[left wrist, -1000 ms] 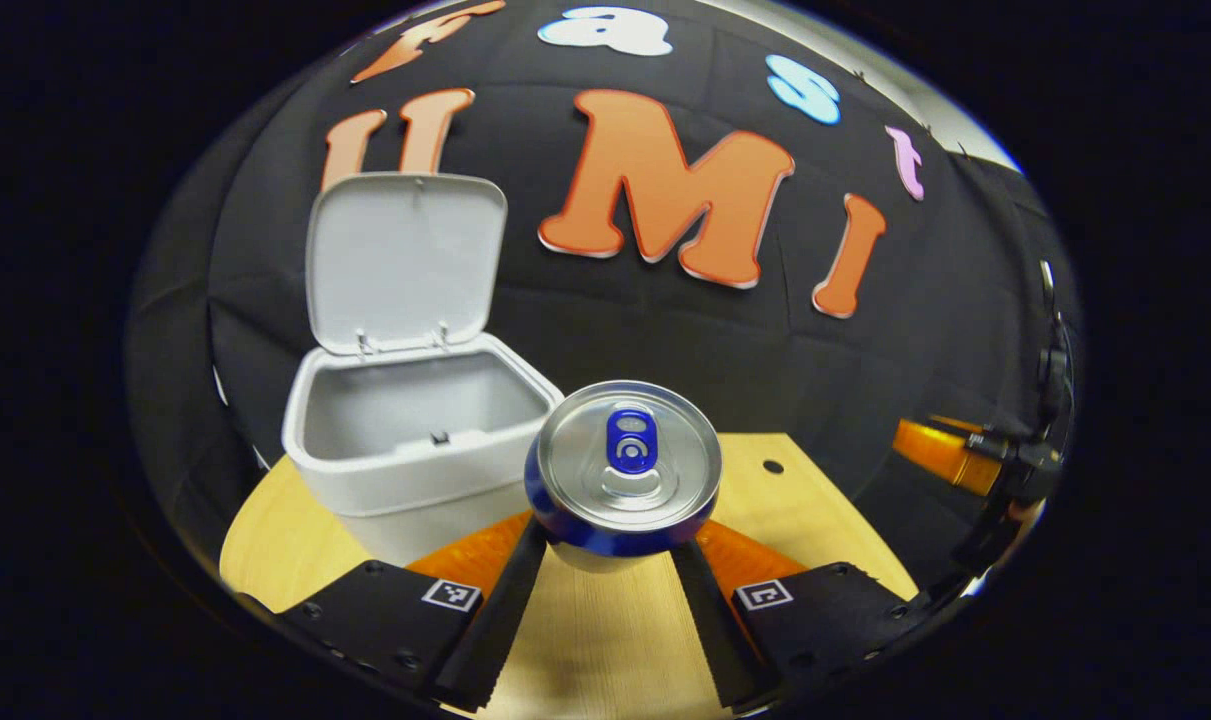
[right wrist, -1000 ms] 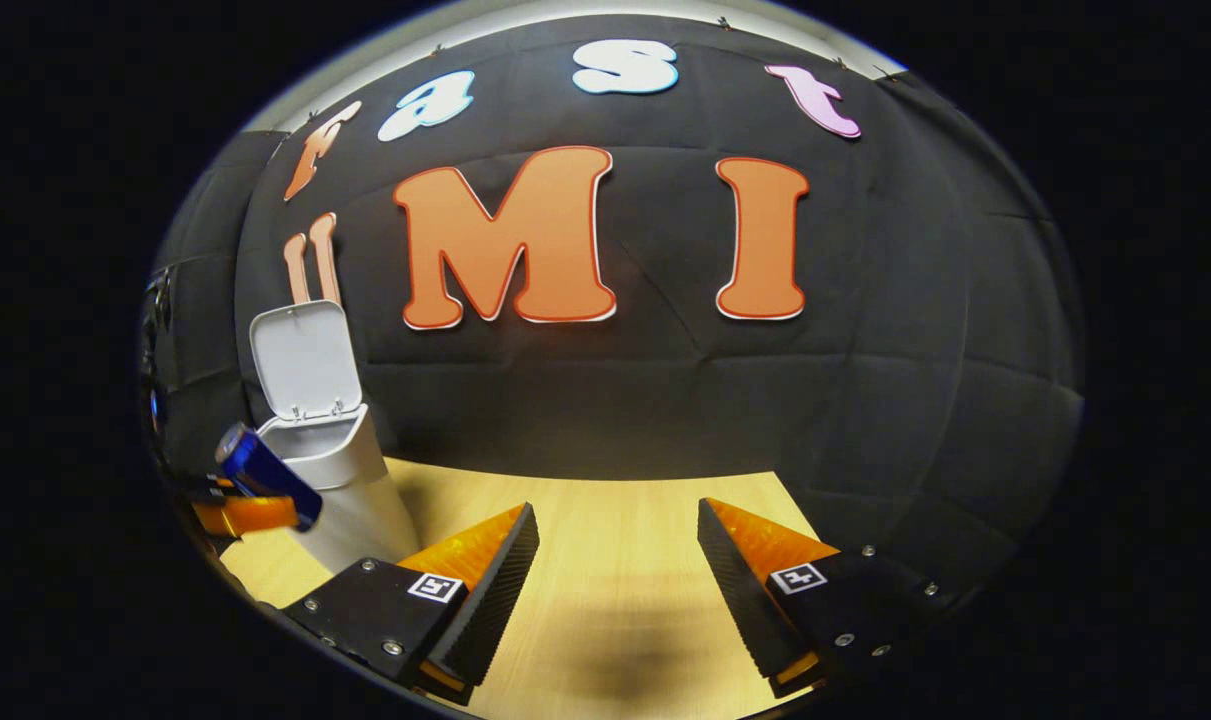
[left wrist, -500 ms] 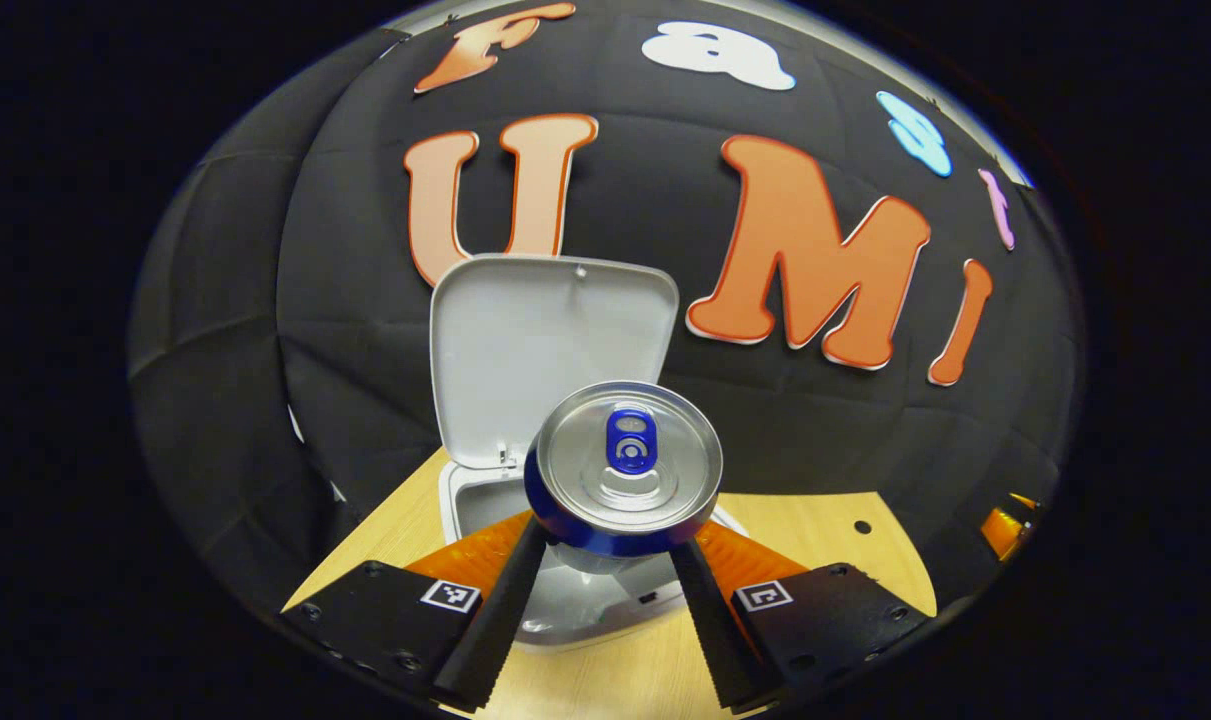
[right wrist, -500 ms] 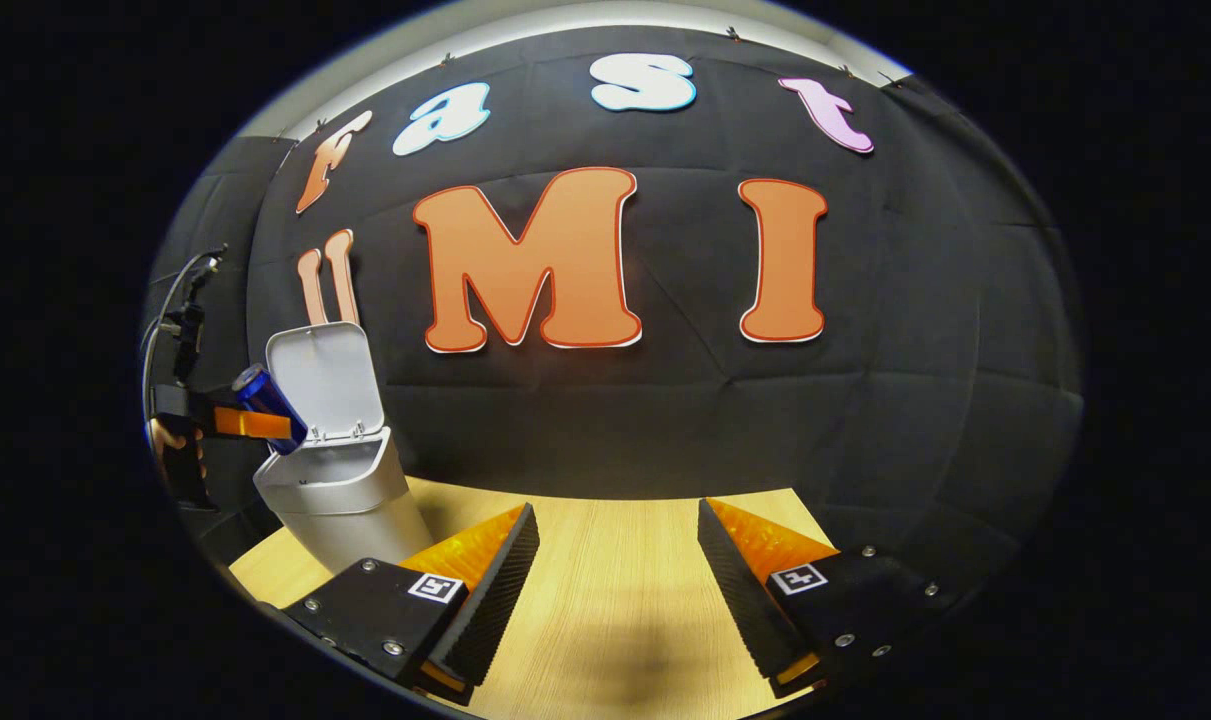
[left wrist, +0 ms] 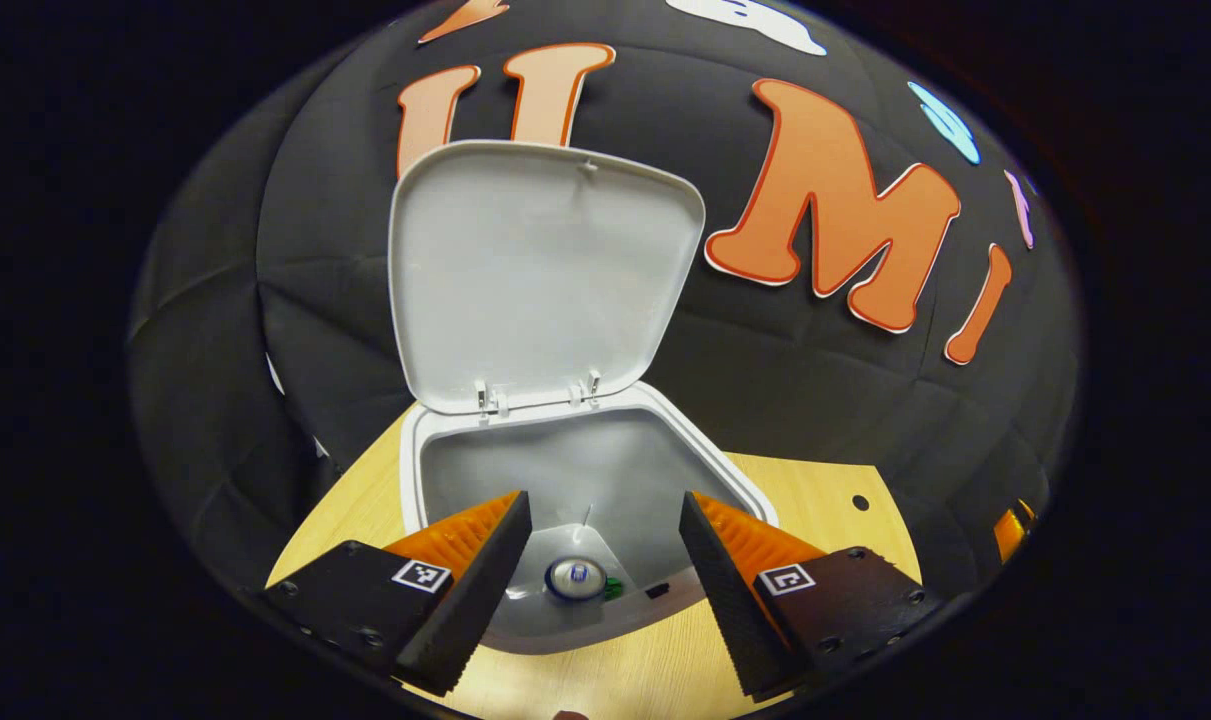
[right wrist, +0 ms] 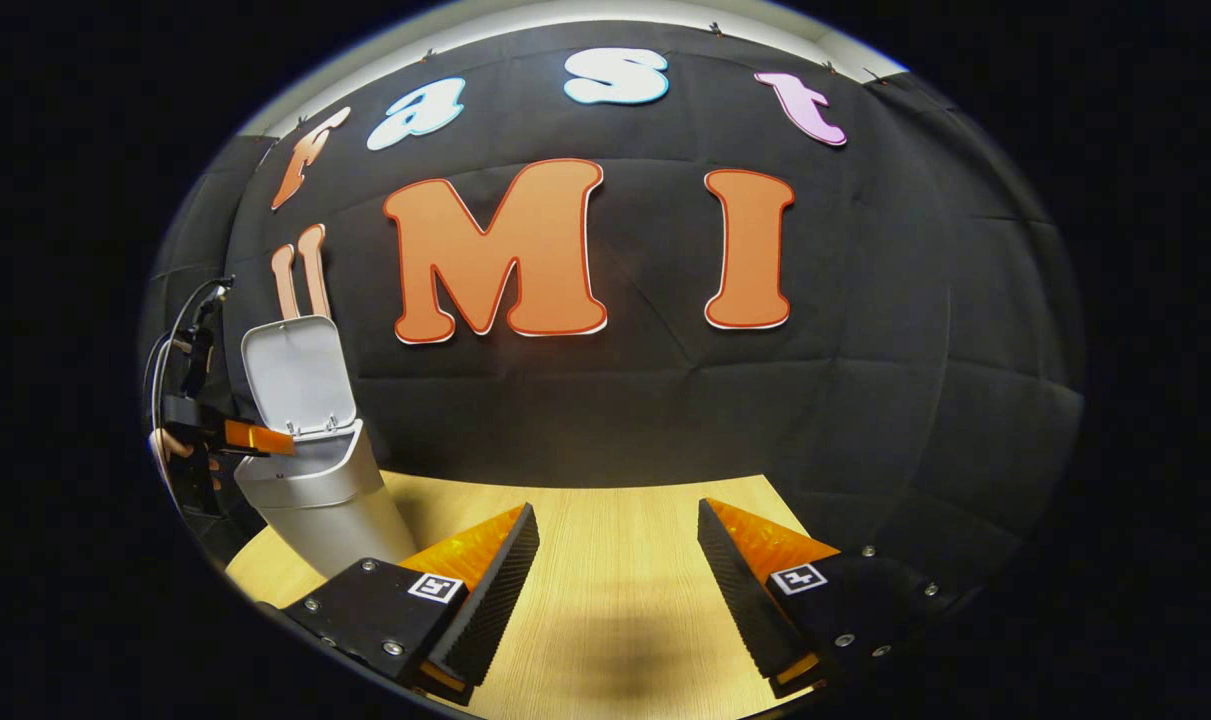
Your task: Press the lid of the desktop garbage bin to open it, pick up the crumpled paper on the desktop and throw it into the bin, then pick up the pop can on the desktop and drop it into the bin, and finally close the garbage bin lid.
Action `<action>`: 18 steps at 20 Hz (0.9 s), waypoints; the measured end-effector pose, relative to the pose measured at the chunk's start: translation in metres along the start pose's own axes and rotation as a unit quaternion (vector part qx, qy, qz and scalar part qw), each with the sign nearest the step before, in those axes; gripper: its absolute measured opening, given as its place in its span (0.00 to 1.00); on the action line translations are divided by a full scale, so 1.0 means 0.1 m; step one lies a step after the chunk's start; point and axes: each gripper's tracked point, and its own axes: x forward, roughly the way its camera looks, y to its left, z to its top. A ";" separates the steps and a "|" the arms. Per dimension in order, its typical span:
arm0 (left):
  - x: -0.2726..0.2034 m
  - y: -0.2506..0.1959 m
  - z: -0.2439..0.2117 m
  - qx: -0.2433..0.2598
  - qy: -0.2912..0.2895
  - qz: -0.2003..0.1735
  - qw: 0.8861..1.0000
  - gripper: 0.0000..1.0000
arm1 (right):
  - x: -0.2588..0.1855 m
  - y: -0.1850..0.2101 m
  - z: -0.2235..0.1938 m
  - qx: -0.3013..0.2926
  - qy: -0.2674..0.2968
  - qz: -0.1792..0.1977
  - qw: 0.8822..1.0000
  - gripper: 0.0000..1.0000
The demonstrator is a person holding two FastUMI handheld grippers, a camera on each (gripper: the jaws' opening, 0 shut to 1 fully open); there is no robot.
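Note:
The white garbage bin (left wrist: 435, 470) stands on the wooden desktop with its lid (left wrist: 540, 270) swung up against the wall. My left gripper (left wrist: 605, 545) hovers open right above the bin's mouth, nothing between its fingers. Deep inside the bin lies the pop can (left wrist: 576, 577), its silver top and blue tab facing up. In the right gripper view the same bin (right wrist: 315, 490) is at the far left with its lid (right wrist: 290, 375) raised, and the left gripper (right wrist: 255, 437) hangs over its mouth. My right gripper (right wrist: 615, 560) is open above bare desktop, well to the right of the bin.
The wooden desktop (right wrist: 615, 620) stretches from the bin to the right, ending at the black cloth wall behind. A small dark hole (left wrist: 860, 502) marks the desktop right of the bin. A hand (right wrist: 165, 445) holds the left gripper at the far left.
The left gripper moved over the bin's mouth and opened; the pop can left its fingers and now lies inside the bin. The right gripper stayed almost still.

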 end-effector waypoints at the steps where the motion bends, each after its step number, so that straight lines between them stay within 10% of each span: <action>1: -0.07 -0.03 0.04 -0.009 -0.012 -0.007 1.000 0.96 | 0.00 0.02 0.00 0.001 0.001 0.003 1.000 1.00; 9: -0.69 0.05 1.22 -0.037 -0.196 0.005 0.980 0.94 | 0.01 0.25 0.00 -0.007 0.002 0.036 0.999 0.95; 18: -0.32 0.47 2.65 0.009 -0.241 0.081 0.967 0.94 | -0.02 0.11 0.05 0.018 -0.008 0.027 0.999 0.95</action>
